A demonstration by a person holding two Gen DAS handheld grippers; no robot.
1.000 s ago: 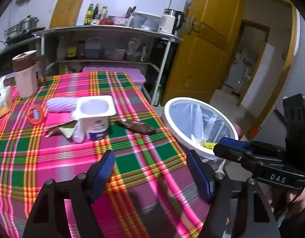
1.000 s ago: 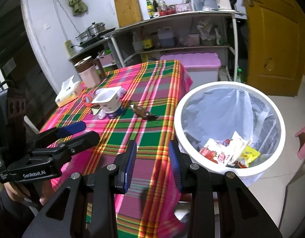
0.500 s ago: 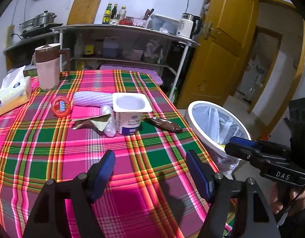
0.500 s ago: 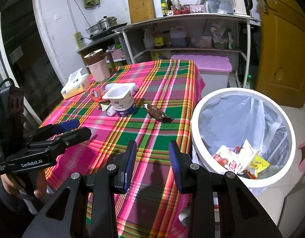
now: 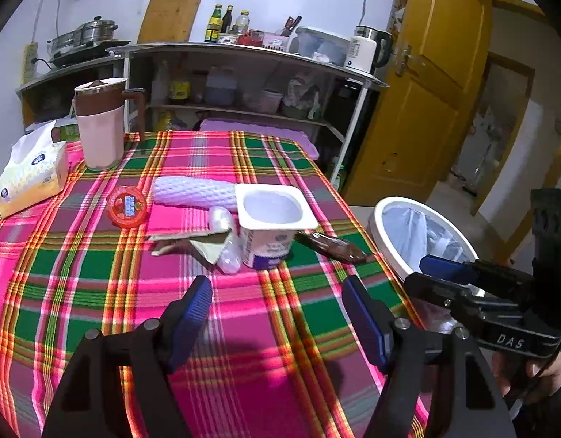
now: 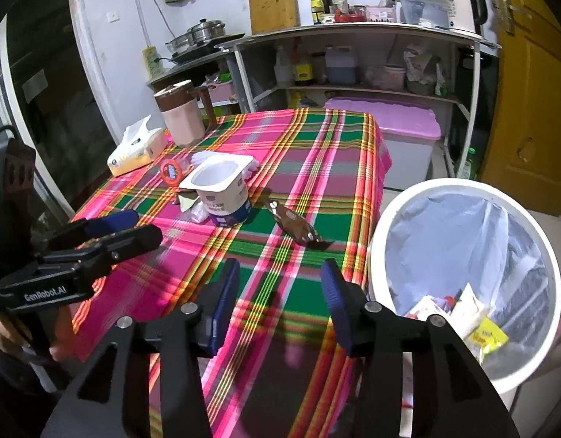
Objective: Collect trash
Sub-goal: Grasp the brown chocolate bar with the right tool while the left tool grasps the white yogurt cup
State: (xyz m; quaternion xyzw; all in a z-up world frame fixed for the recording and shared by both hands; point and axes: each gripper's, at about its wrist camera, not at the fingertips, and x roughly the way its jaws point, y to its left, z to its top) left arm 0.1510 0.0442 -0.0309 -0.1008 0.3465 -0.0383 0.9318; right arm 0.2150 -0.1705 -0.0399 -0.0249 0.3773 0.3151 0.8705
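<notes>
On the plaid tablecloth [image 5: 98, 273] lie a white yogurt cup [image 5: 269, 228] [image 6: 222, 189], a brown wrapper [image 5: 329, 248] [image 6: 295, 224], a red round lid [image 5: 127, 206] [image 6: 171, 171], a white foam sleeve [image 5: 193, 191], a clear plastic bit [image 5: 225, 241] and a torn beige wrapper [image 5: 193, 244]. My left gripper [image 5: 277, 314] is open and empty, short of the cup. My right gripper [image 6: 280, 299] is open and empty, near the table's edge beside the bin [image 6: 426, 193], short of the brown wrapper. The white bin [image 5: 381, 215] holds several wrappers [image 6: 459, 310].
A pink jug [image 5: 99, 124] [image 6: 180, 116] and a tissue box [image 5: 32, 171] [image 6: 134, 148] stand at the table's far left. A shelf unit [image 5: 244, 58] with a pink-lidded box [image 6: 390, 124] stands behind. A yellow door [image 5: 426, 91] is at the right.
Both grippers have swung left from the bin toward the table trash. My right gripper's jaws have opened wider. Nothing on the table has moved.
</notes>
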